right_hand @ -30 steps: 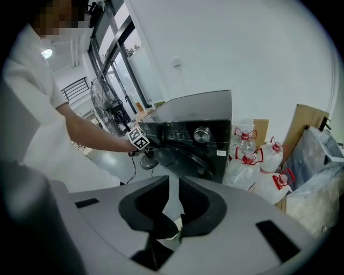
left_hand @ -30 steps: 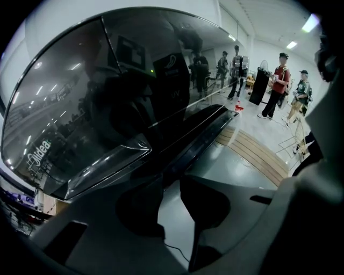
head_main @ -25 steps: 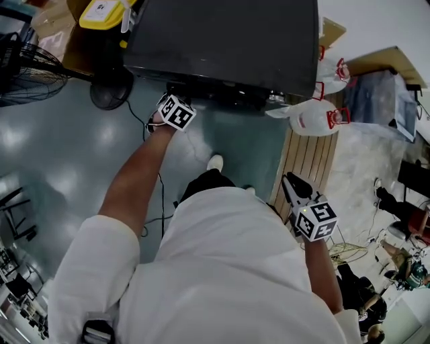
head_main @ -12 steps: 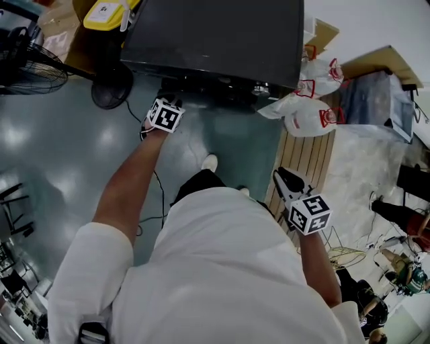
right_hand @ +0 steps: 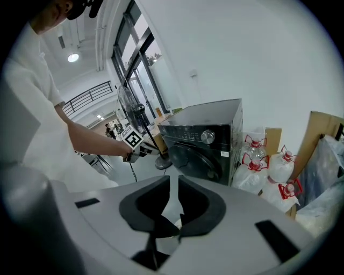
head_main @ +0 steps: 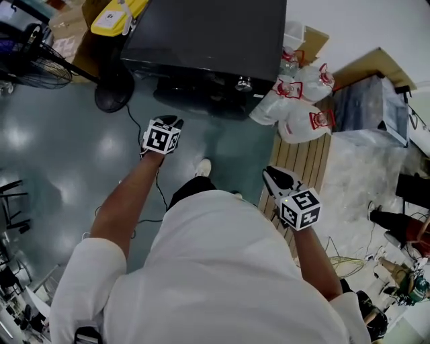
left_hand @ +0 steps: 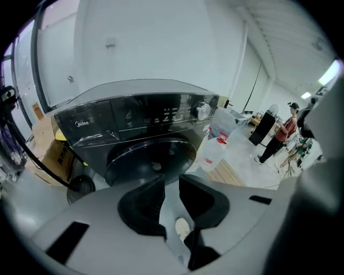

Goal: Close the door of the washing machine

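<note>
The black front-loading washing machine (head_main: pixel 201 33) stands ahead of me on the grey floor. Its round door (left_hand: pixel 150 161) lies flush against the front, and it also looks flush in the right gripper view (right_hand: pixel 196 158). My left gripper (head_main: pixel 168 122) hangs in the air a short way in front of the door, not touching it. Its jaws (left_hand: pixel 171 182) are shut with nothing between them. My right gripper (head_main: pixel 273 175) is held low at my right side, well off the machine. That gripper (right_hand: pixel 173 185) is shut and holds nothing.
A standing fan's base (head_main: pixel 111 94) sits left of the machine, with a cable trailing over the floor. Several water jugs (head_main: pixel 295 101) lean at its right, beside a wooden pallet (head_main: pixel 302 158). A yellow box (head_main: pixel 117 15) lies behind on the left. My shoe (head_main: pixel 203 166) is below.
The left gripper has drawn back from the machine's front toward me and is now apart from the door. I have stepped back, and the right gripper barely moved.
</note>
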`<state>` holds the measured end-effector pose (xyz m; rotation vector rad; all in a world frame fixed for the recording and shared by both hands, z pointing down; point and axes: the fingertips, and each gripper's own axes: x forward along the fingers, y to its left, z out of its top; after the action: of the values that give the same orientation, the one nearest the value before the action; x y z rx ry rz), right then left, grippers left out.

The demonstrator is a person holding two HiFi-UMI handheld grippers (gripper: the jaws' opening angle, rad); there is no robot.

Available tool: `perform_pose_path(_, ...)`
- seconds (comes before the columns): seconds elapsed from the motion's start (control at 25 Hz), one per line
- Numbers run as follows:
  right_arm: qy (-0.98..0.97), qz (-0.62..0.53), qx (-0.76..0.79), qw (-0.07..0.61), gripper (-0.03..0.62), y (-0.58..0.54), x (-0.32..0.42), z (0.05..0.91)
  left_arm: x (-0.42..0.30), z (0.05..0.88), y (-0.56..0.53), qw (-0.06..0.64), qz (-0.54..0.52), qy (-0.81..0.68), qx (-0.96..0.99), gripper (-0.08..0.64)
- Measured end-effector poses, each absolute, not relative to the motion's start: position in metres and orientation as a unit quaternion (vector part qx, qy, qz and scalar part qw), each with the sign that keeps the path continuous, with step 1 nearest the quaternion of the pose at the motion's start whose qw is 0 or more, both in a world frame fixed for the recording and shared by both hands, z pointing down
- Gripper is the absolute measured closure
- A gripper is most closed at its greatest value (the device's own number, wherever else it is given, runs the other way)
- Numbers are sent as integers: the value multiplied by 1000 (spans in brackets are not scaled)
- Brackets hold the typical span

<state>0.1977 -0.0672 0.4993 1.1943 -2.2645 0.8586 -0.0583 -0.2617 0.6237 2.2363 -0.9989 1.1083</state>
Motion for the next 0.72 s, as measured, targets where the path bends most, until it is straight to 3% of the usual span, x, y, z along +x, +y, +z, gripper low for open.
perform_pose_path(0.72,-851,276,394,209,545,9,210,468,20,494,-71,299,246,-319,865,466)
